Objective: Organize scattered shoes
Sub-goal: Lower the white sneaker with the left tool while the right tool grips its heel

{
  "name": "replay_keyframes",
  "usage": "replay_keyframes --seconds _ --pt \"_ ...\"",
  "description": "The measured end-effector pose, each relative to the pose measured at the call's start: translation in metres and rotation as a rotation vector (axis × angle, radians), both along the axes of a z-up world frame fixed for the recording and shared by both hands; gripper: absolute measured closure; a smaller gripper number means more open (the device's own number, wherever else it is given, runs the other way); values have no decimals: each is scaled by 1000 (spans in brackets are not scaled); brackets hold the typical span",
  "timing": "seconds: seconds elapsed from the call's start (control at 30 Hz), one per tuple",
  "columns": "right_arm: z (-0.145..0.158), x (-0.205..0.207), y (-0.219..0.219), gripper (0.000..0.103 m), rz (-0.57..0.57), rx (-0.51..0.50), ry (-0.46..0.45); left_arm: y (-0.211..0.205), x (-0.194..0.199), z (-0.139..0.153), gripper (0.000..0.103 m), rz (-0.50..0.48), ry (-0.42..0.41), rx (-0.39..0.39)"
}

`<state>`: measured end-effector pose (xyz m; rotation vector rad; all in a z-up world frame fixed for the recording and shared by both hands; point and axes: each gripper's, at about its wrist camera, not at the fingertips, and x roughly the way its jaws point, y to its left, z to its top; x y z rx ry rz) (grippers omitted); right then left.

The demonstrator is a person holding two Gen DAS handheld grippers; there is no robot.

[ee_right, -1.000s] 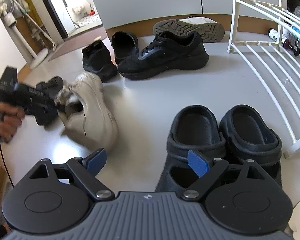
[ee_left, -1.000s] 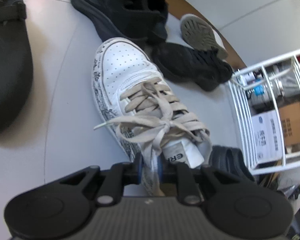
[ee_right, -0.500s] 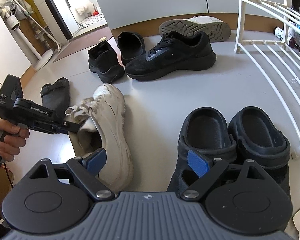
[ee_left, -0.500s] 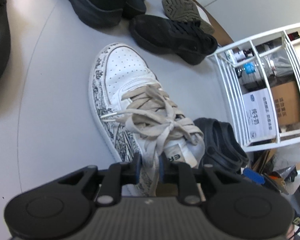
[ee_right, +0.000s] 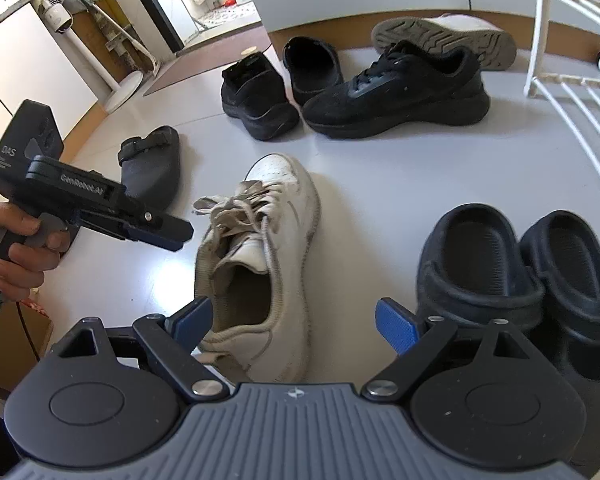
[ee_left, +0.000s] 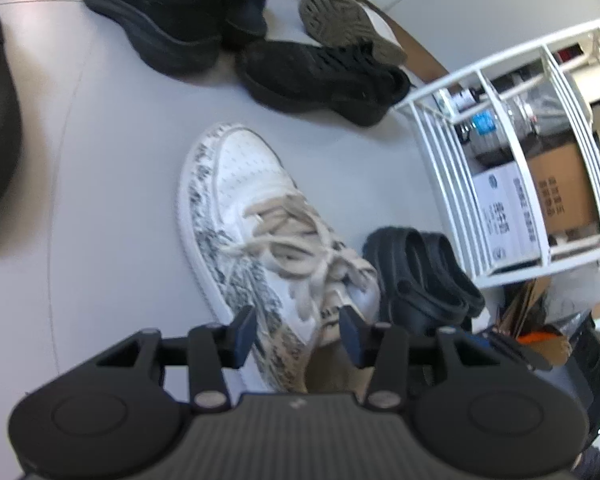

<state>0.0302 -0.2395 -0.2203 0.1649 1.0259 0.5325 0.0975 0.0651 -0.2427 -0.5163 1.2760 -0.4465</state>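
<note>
White sneaker [ee_left: 256, 240] lies beneath opening left gripper [ee_left: 296, 330].

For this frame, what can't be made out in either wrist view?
- Heel of the white lace-up sneaker: left wrist view, behind the left gripper, whose jaws are opening.
- Print on the white cardboard box behind the white wire rack: left wrist view, blurred.
- Upper of the overturned white sneaker: right wrist view, mostly hidden by the black mesh trainer.
</note>
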Motion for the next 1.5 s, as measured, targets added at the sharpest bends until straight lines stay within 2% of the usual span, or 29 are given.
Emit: replay_keyframes --seconds 0.1,0.27,0.3,0.33,0.53,0.73,0.97,1.07,1.2,1.3,1.37,1.43,1.5 --pt "-4 2 11 11 20 -3 8 9 2 0 51 25 -3 5" --pt "-11 -1 39 12 126 -11 19 20 3 -1 50 57 -1 4" --pt "-13 -1 42 19 139 -25 22 21 2 -3 50 63 2 4" --pt "-16 0 45 32 156 -47 26 22 2 -3 50 65 3 5" --pt "-20 2 42 49 216 -41 55 25 0 -3 50 89 -10 14" --pt "-16 2 34 59 194 -79 13 21 3 -1 50 88 -23 17" --pt "-14 16 14 65 66 -136 -25 15 5 0 50 73 -31 19" --pt "-7 24 5 72 3 -156 -53 14 5 0 50 69 -29 18" --pt "-2 30 -7 72 -58 -118 -39 17 5 -3 50 78 -21 19" --pt "-9 29 -5 71 -50 -78 11 22 5 -4 50 90 -18 19" --pt "-13 29 2 66 -29 -56 31 25 5 -3 50 94 -18 21" --pt "-15 27 7 44 -33 -30 46 27 5 -3 50 97 -18 22" --pt "-18 28 14 34 -41 4 69 30 4 -1 50 103 -22 21"
